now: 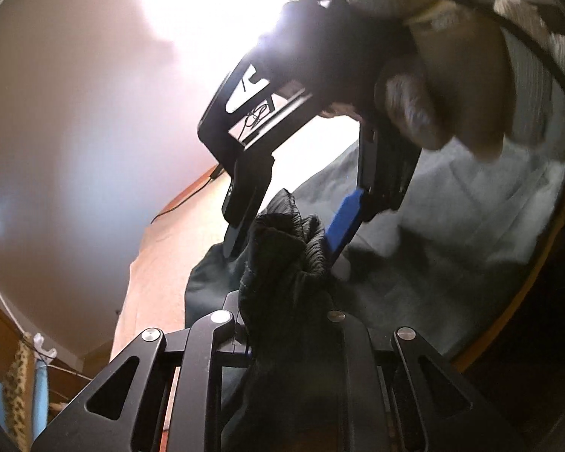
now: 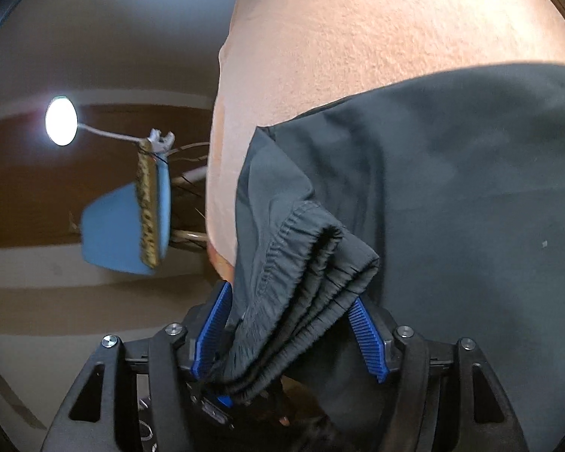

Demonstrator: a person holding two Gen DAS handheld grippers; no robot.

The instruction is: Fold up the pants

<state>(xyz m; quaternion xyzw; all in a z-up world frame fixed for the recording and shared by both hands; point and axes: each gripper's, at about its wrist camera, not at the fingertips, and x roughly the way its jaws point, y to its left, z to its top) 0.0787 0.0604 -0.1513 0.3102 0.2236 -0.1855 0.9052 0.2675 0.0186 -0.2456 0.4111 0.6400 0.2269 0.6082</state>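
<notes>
Left wrist view: left gripper (image 1: 282, 324) clenched on the pants (image 1: 282, 260), bunched waistband rising toward 12 o'clock; right gripper (image 1: 282, 233) straddles that bunch, pads apart.

Right wrist view: right gripper (image 2: 293, 331) released, blue pads clear of the waistband (image 2: 305, 286) between them; legs spread to 2 o'clock over the peach cover (image 2: 358, 56).

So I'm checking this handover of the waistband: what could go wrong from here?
The right gripper has its fingers spread around the bunched waistband, so the left gripper alone pinches the pants. The fabric might slip out. The bunched layers could also fold unevenly on the peach blanket.
</notes>
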